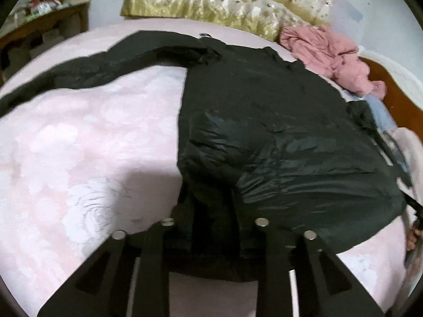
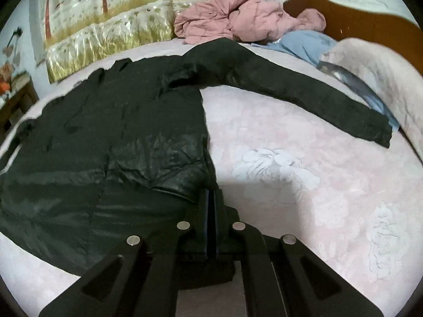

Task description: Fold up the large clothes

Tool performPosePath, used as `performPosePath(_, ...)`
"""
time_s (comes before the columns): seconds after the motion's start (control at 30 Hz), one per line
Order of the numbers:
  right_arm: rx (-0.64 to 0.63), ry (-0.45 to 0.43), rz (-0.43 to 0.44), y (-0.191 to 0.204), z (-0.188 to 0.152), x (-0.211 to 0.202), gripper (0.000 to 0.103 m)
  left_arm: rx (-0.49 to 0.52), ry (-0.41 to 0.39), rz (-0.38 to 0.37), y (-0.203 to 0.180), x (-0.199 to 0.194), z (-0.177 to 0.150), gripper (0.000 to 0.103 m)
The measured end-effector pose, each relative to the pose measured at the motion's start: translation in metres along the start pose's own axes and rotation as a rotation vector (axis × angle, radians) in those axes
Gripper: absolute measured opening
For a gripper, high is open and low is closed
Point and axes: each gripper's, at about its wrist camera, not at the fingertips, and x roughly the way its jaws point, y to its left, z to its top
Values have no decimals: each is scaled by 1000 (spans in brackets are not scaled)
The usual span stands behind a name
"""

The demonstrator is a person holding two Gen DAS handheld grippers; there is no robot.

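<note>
Black shiny padded coat [image 1: 277, 121] spread on pink flowered bed cover [image 1: 79, 145], left gripper [image 1: 211, 211] fingers pinching its hem (a thick fold), right gripper [image 2: 212, 211] fingers closed tight on opposite hem corner.

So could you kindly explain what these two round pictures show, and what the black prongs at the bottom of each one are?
There is no robot here: a person holds a two-fingered gripping tool in each hand, and each tool carries a wide-angle camera looking along its fingers. One picture comes from the left tool, the other from the right tool; the black prongs are their fingers. On the pink flower-patterned bedspread lies a large black padded jacket, sleeves spread out. Each tool is closed on a near corner of its hem. Behind it lie a crumpled pink garment, a light blue cloth and a long floral-patterned cushion.
</note>
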Motion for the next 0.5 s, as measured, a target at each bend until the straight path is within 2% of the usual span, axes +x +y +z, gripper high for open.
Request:
performPosePath(0.03,-2,-4,-4,-1,-1,-1,3,21,-18,26,-5,-4,-3,32)
performPosePath(0.1,18,-20,6,-6,-1,-4,5,42,-55,84,-9,-9,-6,57)
performPosePath(0.13,25,-23,5,-7,-3,-4,8,42,-81,110,-10,-13,-8,59)
performPosePath(0.23,21,-46,-46,-6,-8,-12,28,44,-156,98,-8,-27,-13,60)
performPosePath(0.27,11,-77,-53,-5,-11,-20,42,50,-189,104,-9,-33,-15,61)
performPosePath(0.3,5,-121,-39,-5,-13,-31,60,61,-218,104,-10,-39,-15,67)
performPosePath(0.33,1,-156,-30,-5,-15,-40,68,80,-253,100,-14,-46,-17,72)
performPosePath(0.37,-7,-207,-20,-5,-18,-54,78,100,-280,93,-16,-52,-17,83)
performPosePath(0.47,-77,-336,-2,6,-26,-93,90,174,-350,79,-30,-73,-20,103)
performPosePath(0.5,-116,-361,4,12,-29,-104,93,197,-381,85,-35,-81,-22,103)
